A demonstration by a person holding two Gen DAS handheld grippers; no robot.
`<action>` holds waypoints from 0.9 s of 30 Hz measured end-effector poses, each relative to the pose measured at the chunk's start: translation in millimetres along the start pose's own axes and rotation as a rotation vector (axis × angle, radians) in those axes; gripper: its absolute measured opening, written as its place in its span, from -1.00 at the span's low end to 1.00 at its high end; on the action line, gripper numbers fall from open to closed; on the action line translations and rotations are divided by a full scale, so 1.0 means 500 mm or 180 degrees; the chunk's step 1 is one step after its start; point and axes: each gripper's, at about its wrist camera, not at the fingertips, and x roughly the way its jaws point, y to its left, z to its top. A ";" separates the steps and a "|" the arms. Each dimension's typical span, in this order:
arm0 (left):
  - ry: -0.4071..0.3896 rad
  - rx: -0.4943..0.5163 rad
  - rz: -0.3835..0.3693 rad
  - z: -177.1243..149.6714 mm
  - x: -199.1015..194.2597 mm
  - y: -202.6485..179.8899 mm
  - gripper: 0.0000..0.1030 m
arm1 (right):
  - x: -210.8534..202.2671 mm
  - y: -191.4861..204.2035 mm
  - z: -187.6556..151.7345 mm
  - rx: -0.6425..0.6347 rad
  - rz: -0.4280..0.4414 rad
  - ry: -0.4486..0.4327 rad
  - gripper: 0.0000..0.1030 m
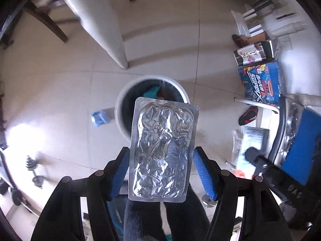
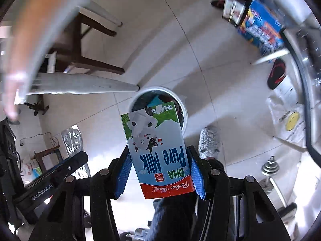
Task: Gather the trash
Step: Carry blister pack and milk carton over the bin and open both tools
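My left gripper [image 1: 161,172] is shut on a crinkled silver foil pouch [image 1: 163,148] and holds it in the air above a white round trash bin [image 1: 120,108] on the floor. The bin has a dark liner and some trash inside. My right gripper [image 2: 159,170] is shut on a blue and green Pure Milk carton [image 2: 158,150], held upside down above the same bin [image 2: 185,116]. The foil pouch [image 2: 72,138] and the left gripper's arm also show at the left of the right wrist view.
A blue wrapper [image 1: 99,117] lies on the tiled floor left of the bin. Wooden chair legs [image 1: 48,22] and a white table leg [image 1: 112,38] stand behind it. Boxes [image 1: 260,82], a shoe [image 1: 248,114] and dumbbells [image 1: 33,170] sit around the edges.
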 end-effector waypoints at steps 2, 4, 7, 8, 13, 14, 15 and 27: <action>0.0096 -0.0049 0.0010 0.021 0.075 0.013 0.21 | 0.087 -0.016 0.013 0.0020 0.0021 0.0078 0.08; 0.0153 -0.0114 0.0001 0.042 0.147 0.030 0.25 | 0.171 -0.030 0.028 0.0027 0.0097 0.0177 0.09; 0.0072 -0.0147 0.0096 0.056 0.191 0.057 0.63 | 0.289 -0.044 0.052 0.0005 0.0209 0.0247 0.10; 0.0014 -0.0139 0.0165 0.059 0.199 0.065 0.73 | 0.325 -0.048 0.058 -0.0012 0.0202 0.0268 0.14; -0.0099 -0.0149 0.0426 0.057 0.225 0.101 1.00 | 0.440 -0.053 0.064 -0.0119 0.0097 0.0309 0.86; -0.0111 -0.0115 0.0515 0.053 0.227 0.103 1.00 | 0.450 -0.050 0.063 -0.0172 0.0042 0.0309 0.97; -0.0123 -0.0086 0.0579 0.051 0.228 0.105 1.00 | 0.458 -0.049 0.063 -0.0233 -0.0080 0.0300 0.99; -0.0182 0.0060 0.0696 -0.006 0.142 0.103 1.00 | 0.418 -0.005 0.034 -0.0649 -0.0926 0.0139 0.99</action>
